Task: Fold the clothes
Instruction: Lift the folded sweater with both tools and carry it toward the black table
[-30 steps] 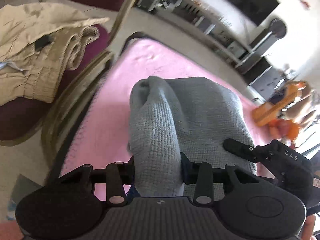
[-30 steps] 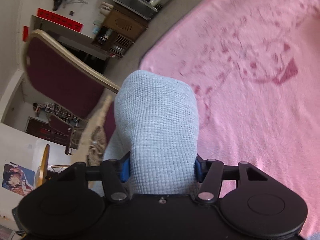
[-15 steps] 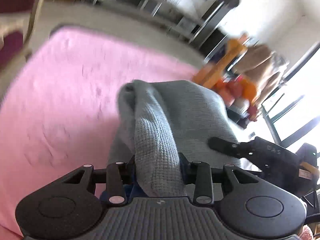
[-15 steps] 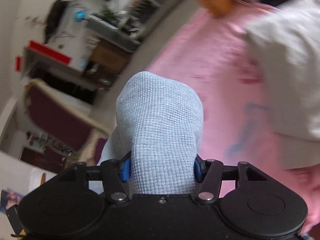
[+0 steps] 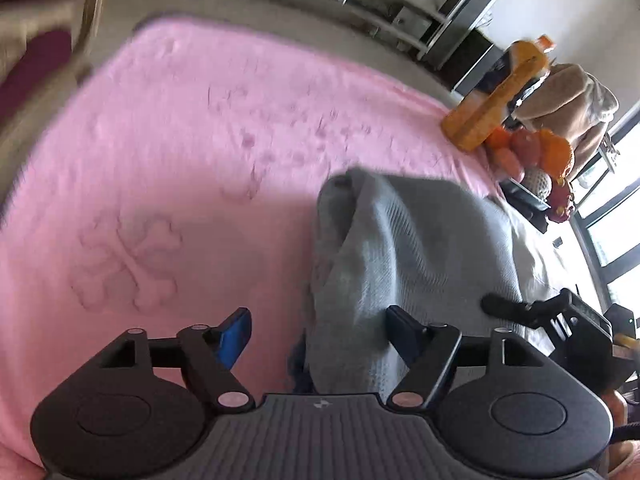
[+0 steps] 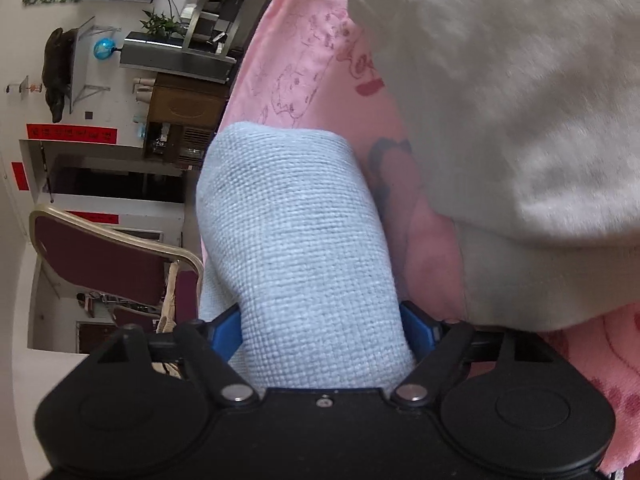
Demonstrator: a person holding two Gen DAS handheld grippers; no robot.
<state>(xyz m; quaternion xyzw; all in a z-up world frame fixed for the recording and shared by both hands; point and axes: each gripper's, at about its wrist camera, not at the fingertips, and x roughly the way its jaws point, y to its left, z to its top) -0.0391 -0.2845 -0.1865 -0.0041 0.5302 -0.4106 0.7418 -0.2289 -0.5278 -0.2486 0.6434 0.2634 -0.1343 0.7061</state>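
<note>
A grey waffle-knit garment (image 5: 404,248) lies bunched on the pink blanket (image 5: 180,152). My left gripper (image 5: 318,332) is open, its blue pads spread wide; a fold of the garment rests against the right pad (image 5: 400,328). My right gripper (image 6: 320,328) is shut on a thick fold of the same grey garment (image 6: 296,240), held above the pink blanket (image 6: 312,68). The right gripper also shows at the right edge of the left wrist view (image 5: 508,306).
A folded white garment (image 6: 520,120) lies on the blanket right of my right gripper. A maroon chair (image 6: 108,264) stands at the left. Orange toys (image 5: 516,120) and shelves (image 5: 380,4) stand beyond the blanket's far edge.
My left gripper has opened and let go of the grey garment, which dropped onto the blanket. Both grippers swung right, toward the white garment. The right gripper keeps its hold.
</note>
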